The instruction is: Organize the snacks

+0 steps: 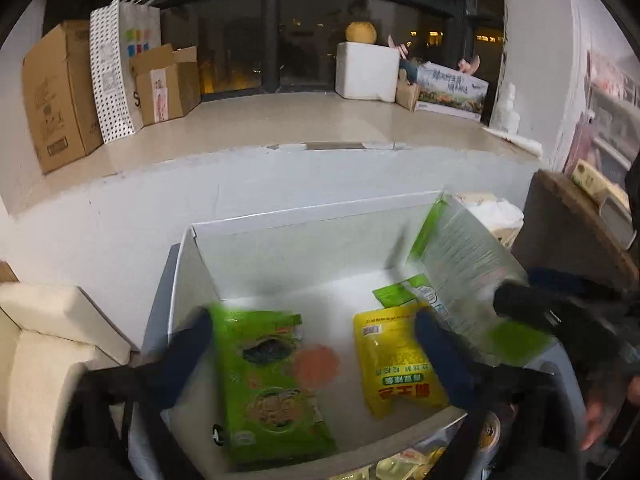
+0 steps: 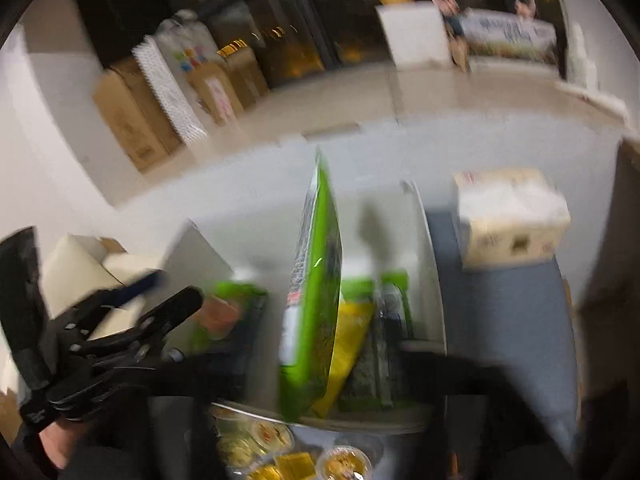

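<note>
Inside the white box (image 1: 192,240), a green snack pack (image 1: 268,384) lay at 7 o'clock between the spread fingers of the left gripper (image 1: 316,356), the right gripper (image 1: 532,312) likewise apart beside a tall green bag (image 1: 468,272), apparently just dropped; next, fetching another snack

A dark window (image 1: 276,40) with black frames spans the back, small lights glinting beyond the glass. Below it runs a pale, glossy ledge (image 1: 260,124) over a white wall (image 1: 120,216). At the left stand 2 cardboard boxes (image 1: 60,92) and a dotted paper bag (image 1: 110,76); right, a white foam box (image 1: 366,72) topped by what looks like a pomelo (image 1: 361,33).
</note>
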